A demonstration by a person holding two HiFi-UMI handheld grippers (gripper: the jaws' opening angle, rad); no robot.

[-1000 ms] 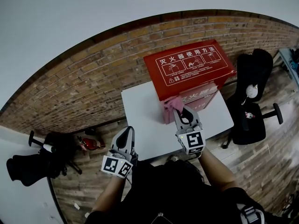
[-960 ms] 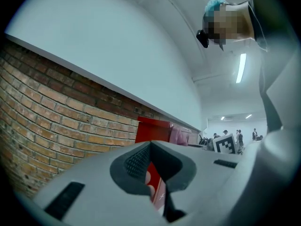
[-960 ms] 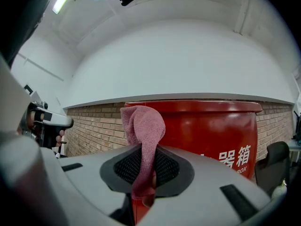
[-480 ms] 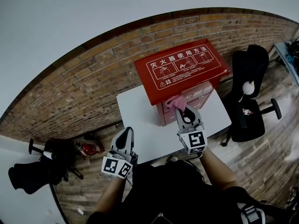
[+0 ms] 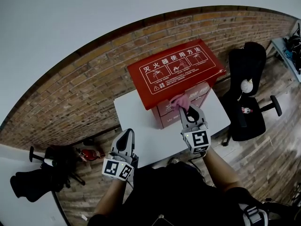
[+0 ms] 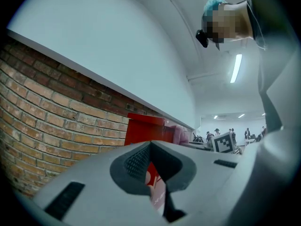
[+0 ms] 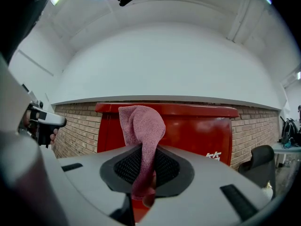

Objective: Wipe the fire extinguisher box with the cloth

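A red fire extinguisher box (image 5: 176, 72) with white print on its lid stands on a white table (image 5: 141, 119). My right gripper (image 5: 185, 108) is shut on a pink cloth (image 5: 179, 100) and holds it against the box's front face, just under the lid's edge. In the right gripper view the cloth (image 7: 143, 140) rises from the shut jaws in front of the red box (image 7: 197, 131). My left gripper (image 5: 126, 141) hangs at the table's near left edge, shut with nothing in it; the box (image 6: 143, 128) shows far off in the left gripper view.
A brick wall (image 5: 70, 88) runs behind the table. A black office chair (image 5: 247, 93) stands to the right. Dark camera gear (image 5: 35, 173) and a small red object (image 5: 89, 149) lie on the floor at the left.
The right gripper with the cloth has moved up the box's front toward the lid's edge. The left gripper has stayed put.
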